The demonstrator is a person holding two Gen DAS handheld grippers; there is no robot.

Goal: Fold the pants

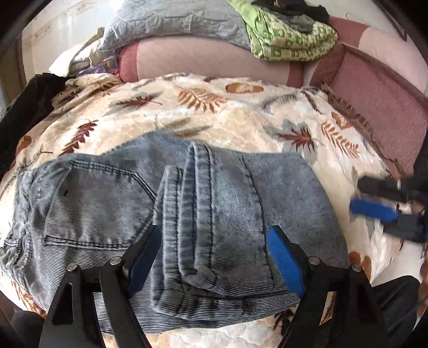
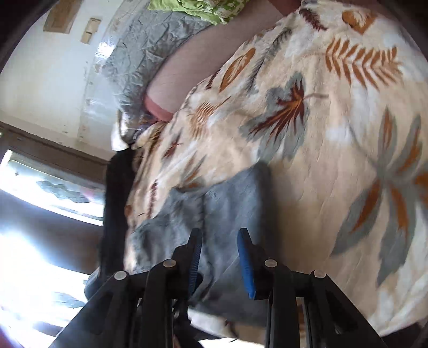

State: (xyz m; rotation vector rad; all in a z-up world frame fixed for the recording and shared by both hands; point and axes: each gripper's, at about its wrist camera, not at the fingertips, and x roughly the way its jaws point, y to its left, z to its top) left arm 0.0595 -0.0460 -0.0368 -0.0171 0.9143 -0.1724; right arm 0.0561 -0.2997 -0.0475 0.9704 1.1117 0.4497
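Washed grey-blue jeans lie folded into a thick bundle on a cream blanket with a leaf print. A back pocket shows on the left, and a rolled seam runs down the middle. My left gripper stands open and wide just over the near part of the bundle, its blue pads either side of the seam roll. My right gripper is blurred at the right, off the jeans' right edge, over the blanket. In the right wrist view this gripper is open with a gap between its pads, and the jeans lie beyond it.
Pink cushions line the back and right side. A grey quilt and a green patterned cloth are piled on them. A black garment lies at the blanket's left edge. A bright window lies beyond that edge.
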